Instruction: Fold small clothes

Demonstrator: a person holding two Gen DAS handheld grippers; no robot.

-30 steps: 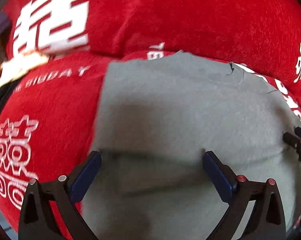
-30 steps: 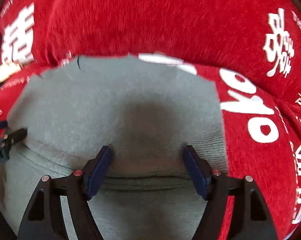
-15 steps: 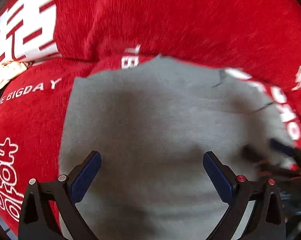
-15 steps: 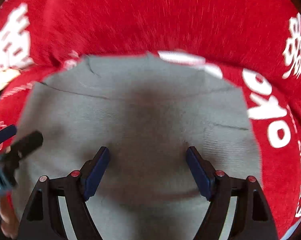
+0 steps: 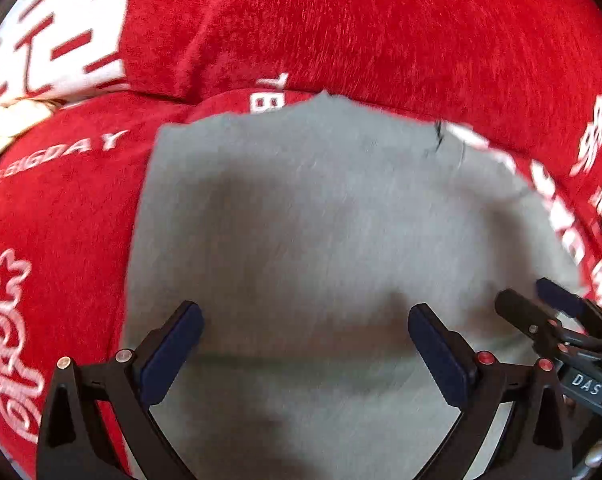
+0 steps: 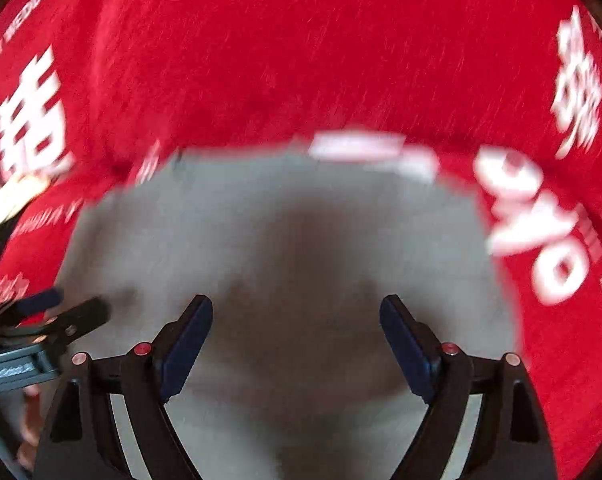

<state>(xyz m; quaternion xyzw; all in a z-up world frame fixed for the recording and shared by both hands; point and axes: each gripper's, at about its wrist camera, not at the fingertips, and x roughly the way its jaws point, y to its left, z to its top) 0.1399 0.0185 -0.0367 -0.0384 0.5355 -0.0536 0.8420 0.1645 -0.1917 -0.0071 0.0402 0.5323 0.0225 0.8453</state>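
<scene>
Left gripper (image 5: 303, 340): jaws spread wide, nothing between the blue pads (image 5: 172, 354); poised steeply downward over the near part of the garment.

Right gripper (image 6: 295, 342): jaws likewise spread, having just been opening, with no cloth caught between them; it shows at the right edge of the left wrist view, close beside its partner.

Grey garment (image 5: 321, 240): small, soft knit, lying flat on the cloth beneath both tools. A fold line or hem runs across it just under the fingertips. Far edge ragged in outline, with a dark thread or nick near its right corner.

Red cloth (image 5: 381, 32): plush cover with white printed characters and lettering, surrounding the garment on all visible sides.

Risks, judged: a downward pinch may gather the red plush together with the grey fabric, dragging the cover. Pads closing on one layer only would leave the fold lopsided. Two tools this close may collide.
</scene>
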